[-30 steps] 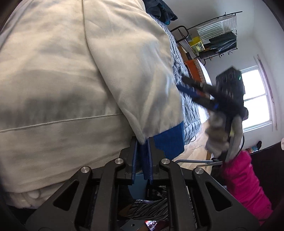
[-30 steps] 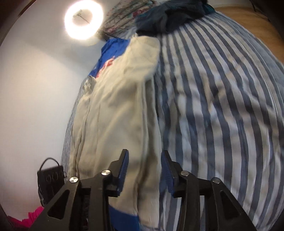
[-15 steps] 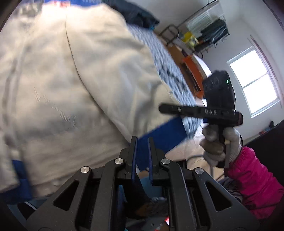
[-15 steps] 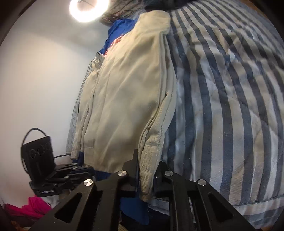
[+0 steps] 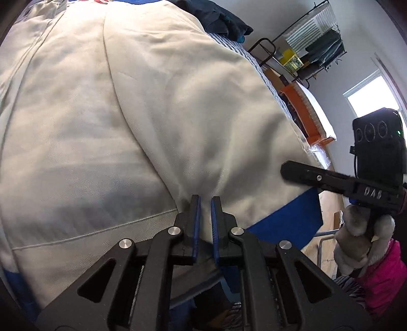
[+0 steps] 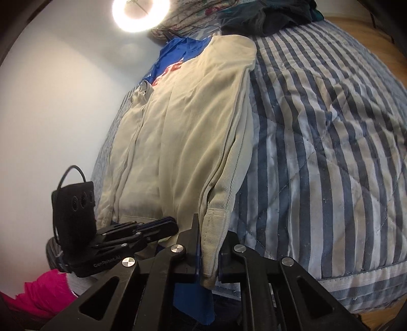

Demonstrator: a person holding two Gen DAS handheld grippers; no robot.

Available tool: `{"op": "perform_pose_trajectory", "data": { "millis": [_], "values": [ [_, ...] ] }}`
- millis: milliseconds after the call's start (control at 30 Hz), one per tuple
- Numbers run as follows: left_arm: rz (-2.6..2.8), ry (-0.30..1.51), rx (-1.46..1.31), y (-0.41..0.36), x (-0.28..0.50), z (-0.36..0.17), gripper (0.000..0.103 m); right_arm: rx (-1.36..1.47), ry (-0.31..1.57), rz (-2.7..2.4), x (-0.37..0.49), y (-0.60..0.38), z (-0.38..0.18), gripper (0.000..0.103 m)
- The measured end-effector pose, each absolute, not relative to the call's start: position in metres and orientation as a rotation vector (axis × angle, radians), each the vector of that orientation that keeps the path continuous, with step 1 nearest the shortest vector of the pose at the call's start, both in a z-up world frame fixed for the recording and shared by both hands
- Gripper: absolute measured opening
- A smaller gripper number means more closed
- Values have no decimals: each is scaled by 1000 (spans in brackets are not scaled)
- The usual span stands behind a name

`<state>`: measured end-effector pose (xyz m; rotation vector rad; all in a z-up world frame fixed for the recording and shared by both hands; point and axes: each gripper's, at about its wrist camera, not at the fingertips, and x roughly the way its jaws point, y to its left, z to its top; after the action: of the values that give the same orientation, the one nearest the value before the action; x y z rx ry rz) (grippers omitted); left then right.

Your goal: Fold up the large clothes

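Note:
A beige jacket (image 5: 142, 107) lies lengthwise on the striped quilt (image 6: 330, 127), on top of a blue T-shirt (image 6: 178, 51). My left gripper (image 5: 204, 201) is shut on the jacket's bottom hem. My right gripper (image 6: 209, 224) is shut on the sleeve cuff (image 6: 213, 229), which hangs between its pads. The left wrist view shows the right gripper (image 5: 286, 171) from the side at the jacket's edge, held by a gloved hand (image 5: 356, 236) with a pink sleeve. The right wrist view has the left gripper (image 6: 171, 226) just left of the cuff.
A pile of dark clothes (image 6: 267, 17) sits at the far end of the bed, near a ring light (image 6: 141, 12). Beyond the bed are a wire rack with folded items (image 5: 318, 43), an orange bin (image 5: 302, 112) and a window (image 5: 376, 94).
The right gripper, open around the jacket's edge a second ago, has shut on the sleeve cuff. It now stands closer to the left gripper, which kept its hold on the hem.

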<state>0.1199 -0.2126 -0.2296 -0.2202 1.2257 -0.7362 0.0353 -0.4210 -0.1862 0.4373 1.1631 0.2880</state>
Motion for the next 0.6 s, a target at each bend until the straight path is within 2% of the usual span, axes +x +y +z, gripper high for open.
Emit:
{"op": "perform_pose_trajectory", "data": {
  "millis": [300, 600],
  "values": [
    [-722, 1042, -233, -163, 103, -153, 7, 203, 1110, 251, 44, -376, -159, 6],
    [-568, 895, -313, -52, 115, -100, 7, 1, 1044, 287, 47, -327, -134, 6]
  ]
}}
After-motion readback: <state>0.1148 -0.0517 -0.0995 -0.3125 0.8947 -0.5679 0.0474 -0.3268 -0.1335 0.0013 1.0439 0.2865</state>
